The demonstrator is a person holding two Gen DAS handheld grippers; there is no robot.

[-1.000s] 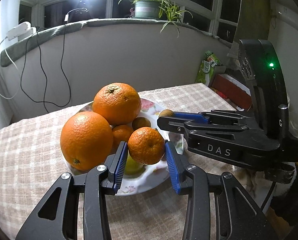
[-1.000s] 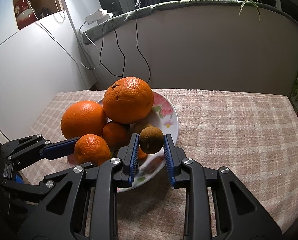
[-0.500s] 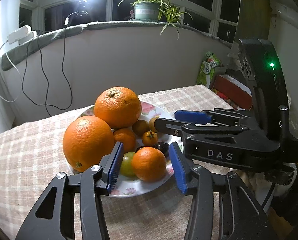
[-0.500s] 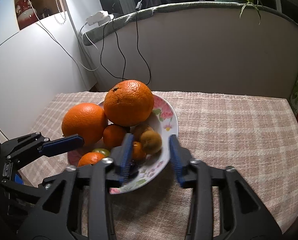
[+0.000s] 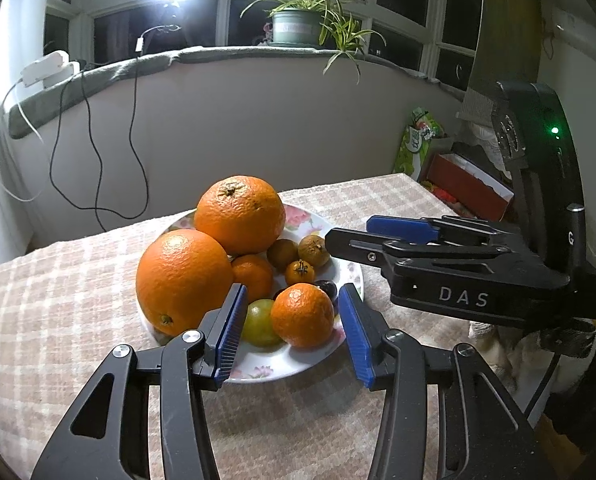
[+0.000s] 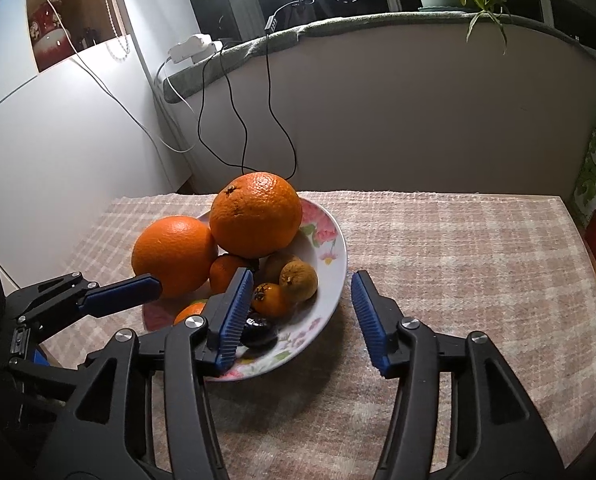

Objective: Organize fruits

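now both jaws open over plate (image 5: 298,364)

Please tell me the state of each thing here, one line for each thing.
Left hand-held gripper: open, has just been opening, mandarin between the jaws, untouched.
Right hand-held gripper: open, just opening, empty.
Mandarin: resting in plate.
Plate: upright, heaped with fruit.
Top orange: stacked on other fruit.
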